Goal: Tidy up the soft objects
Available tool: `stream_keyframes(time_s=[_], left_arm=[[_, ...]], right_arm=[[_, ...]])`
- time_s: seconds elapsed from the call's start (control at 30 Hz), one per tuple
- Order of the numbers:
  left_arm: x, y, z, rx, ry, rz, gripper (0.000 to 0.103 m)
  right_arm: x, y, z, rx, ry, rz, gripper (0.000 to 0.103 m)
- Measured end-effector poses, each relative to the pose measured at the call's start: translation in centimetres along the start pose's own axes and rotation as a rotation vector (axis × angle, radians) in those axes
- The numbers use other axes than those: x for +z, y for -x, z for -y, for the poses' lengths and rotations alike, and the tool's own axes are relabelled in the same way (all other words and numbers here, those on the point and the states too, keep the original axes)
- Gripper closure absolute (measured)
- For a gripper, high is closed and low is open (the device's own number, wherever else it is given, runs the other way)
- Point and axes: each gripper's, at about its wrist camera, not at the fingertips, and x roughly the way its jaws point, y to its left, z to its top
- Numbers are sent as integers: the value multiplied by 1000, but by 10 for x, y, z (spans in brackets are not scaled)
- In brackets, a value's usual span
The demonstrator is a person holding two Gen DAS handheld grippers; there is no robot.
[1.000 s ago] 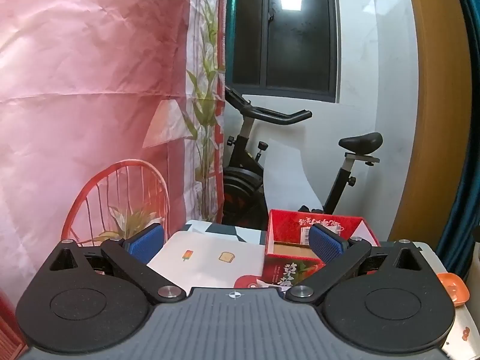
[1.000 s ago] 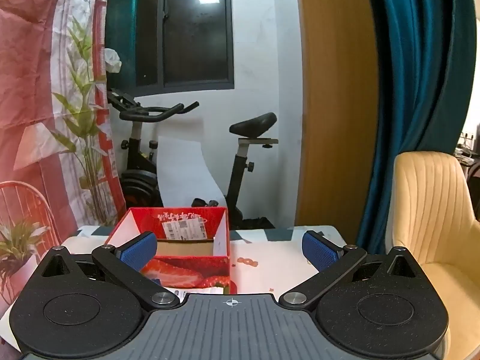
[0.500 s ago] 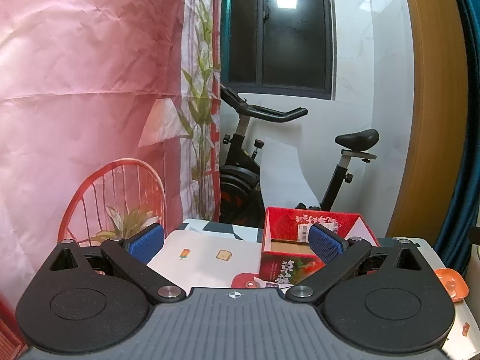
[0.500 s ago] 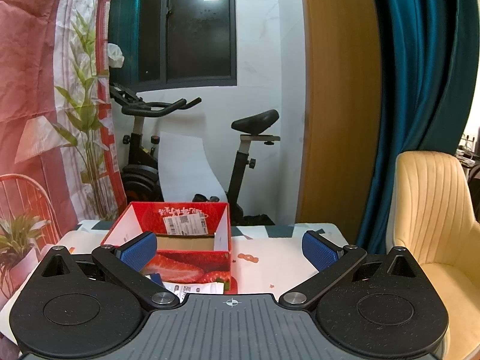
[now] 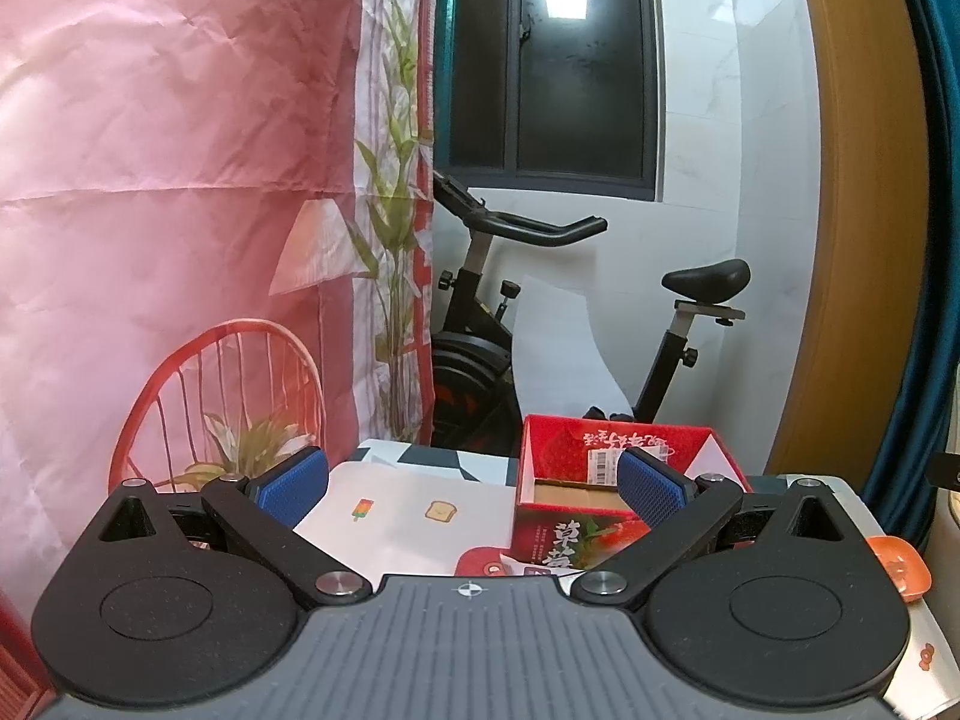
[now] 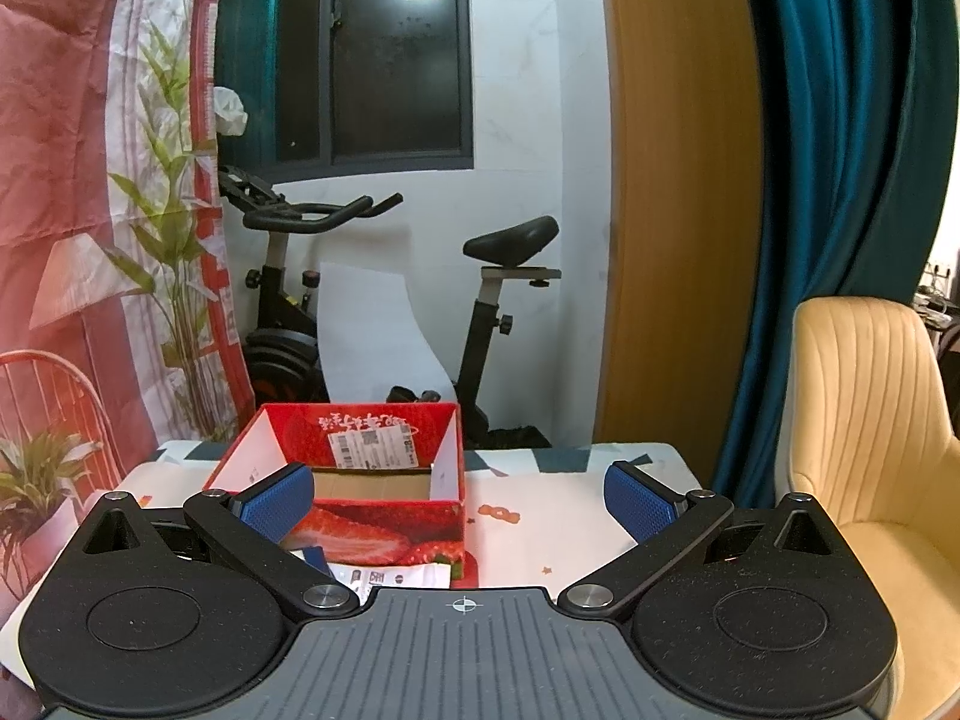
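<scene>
Soft things to tidy are hard to spot from here; most of what lies close in front is hidden behind the tools. On the left, the left tool is held up above the counter, its blue pads wide apart and holding nothing. It looks ready to reach down. Just in front of it, near the bottom of its view, a small red thing lies on the counter, touching the front of the red box. It may be one of the soft things, but I cannot tell what it is.

In the middle stands that red box with strawberry pictures. Its top is open and it looks empty inside, so it is likely the place where the soft things will go. A paper slip and a bit of something blue lie at its front.

On the right, the right tool is also held up, pads apart and empty, facing the box. An orange dish sits at the right edge of the counter.
</scene>
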Motion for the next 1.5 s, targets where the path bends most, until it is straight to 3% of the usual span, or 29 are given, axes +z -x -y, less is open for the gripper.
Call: stream_keyframes(time_s=[1.5], left_arm=[[-4, -6, -3, -35, 4, -13, 0]], right_arm=[[2, -2, 5, -12, 9, -17, 0]])
